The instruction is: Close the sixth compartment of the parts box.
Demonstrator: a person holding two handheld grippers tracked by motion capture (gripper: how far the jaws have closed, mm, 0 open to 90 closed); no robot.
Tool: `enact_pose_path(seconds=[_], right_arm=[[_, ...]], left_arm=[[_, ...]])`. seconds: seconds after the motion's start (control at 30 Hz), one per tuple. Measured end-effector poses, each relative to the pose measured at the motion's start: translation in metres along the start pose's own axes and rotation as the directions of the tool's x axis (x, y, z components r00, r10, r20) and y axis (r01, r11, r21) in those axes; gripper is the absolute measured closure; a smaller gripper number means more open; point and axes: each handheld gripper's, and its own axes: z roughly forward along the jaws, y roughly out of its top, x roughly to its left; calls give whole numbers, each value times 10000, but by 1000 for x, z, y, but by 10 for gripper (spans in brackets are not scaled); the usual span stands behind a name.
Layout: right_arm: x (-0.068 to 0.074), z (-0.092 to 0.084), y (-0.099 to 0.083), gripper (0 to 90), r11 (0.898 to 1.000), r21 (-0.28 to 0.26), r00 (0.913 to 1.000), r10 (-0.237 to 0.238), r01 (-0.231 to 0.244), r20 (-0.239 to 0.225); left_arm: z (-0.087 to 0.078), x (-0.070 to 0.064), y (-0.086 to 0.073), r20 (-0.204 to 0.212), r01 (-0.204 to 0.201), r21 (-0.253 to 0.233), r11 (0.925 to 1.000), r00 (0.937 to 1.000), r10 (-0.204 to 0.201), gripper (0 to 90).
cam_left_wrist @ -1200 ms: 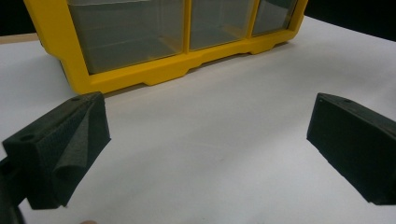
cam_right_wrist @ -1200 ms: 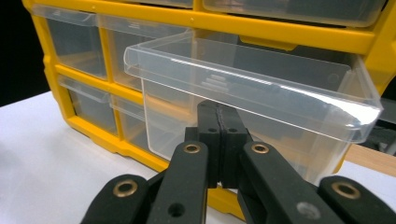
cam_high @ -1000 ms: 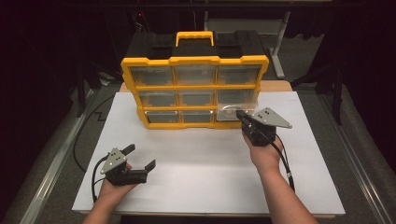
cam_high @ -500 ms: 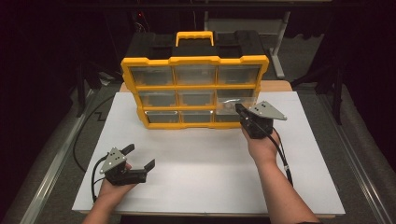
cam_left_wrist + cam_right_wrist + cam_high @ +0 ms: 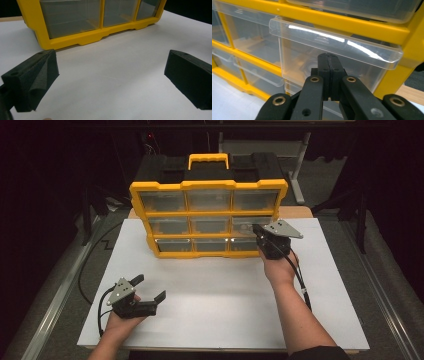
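At the near left of the tabletop (image 5: pixel 210 320), on its white sheet, the left tool (image 5: pixel 148 290) rests in the person's left hand (image 5: pixel 120 322), well apart from the cabinet. Its two black pads are spread wide with nothing between them; in the left gripper view the bare white surface lies between the pads (image 5: pixel 37 77), and the cabinet's lower left corner stands beyond them. A black cable (image 5: pixel 102 305) loops from this tool toward the near edge.

In the middle, toward the far side of the sheet, stands the yellow drawer cabinet (image 5: pixel 208 185), upright, with a yellow handle (image 5: pixel 208 160) on its black top and clear drawers in three rows of three facing the person.

At the right, the right tool (image 5: pixel 256 228) is held at the cabinet's front, at the right-hand column of drawers. Its pads are pressed together with nothing pinched between them. In the right gripper view the closed tips (image 5: pixel 329 65) sit just under the protruding lip of a clear drawer (image 5: pixel 332 57), close against its front face; whether they actually touch the plastic I cannot tell. That drawer looks slightly forward of the yellow frame. The grey three-cornered plate (image 5: pixel 281 228) tops this tool, and the right hand (image 5: pixel 279 266) grips it from behind, the forearm coming in from the near right.
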Motion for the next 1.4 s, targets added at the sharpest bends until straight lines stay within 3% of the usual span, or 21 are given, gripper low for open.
enact_pose_path(seconds=[0.23, 0.33, 0.8, 1.03, 1.4], right_arm=[[-4, 10, 2, 900, 9999, 151, 10000, 12, -13, 70], [-1, 13, 2, 900, 9997, 144, 9998, -209, 208, 52], [-3, 9, 7, 900, 9993, 215, 9994, -323, 321, 102], [-4, -4, 7, 900, 9996, 178, 9997, -236, 237, -72], [2, -41, 3, 900, 9991, -101, 9968, -410, 404, -691]], left_arm=[[0, 0, 0, 9, -3, 23, 10000, 10000, 3, 5], [1, 1, 0, -3, 34, 7, 10000, 10000, -34, 5], [1, 0, 0, -24, 15, 33, 10000, 10000, -15, 5], [0, 0, 0, -25, -33, 2, 10000, 10000, 33, 5], [0, 0, 0, -135, 49, 17, 10000, 9999, -49, 5]])
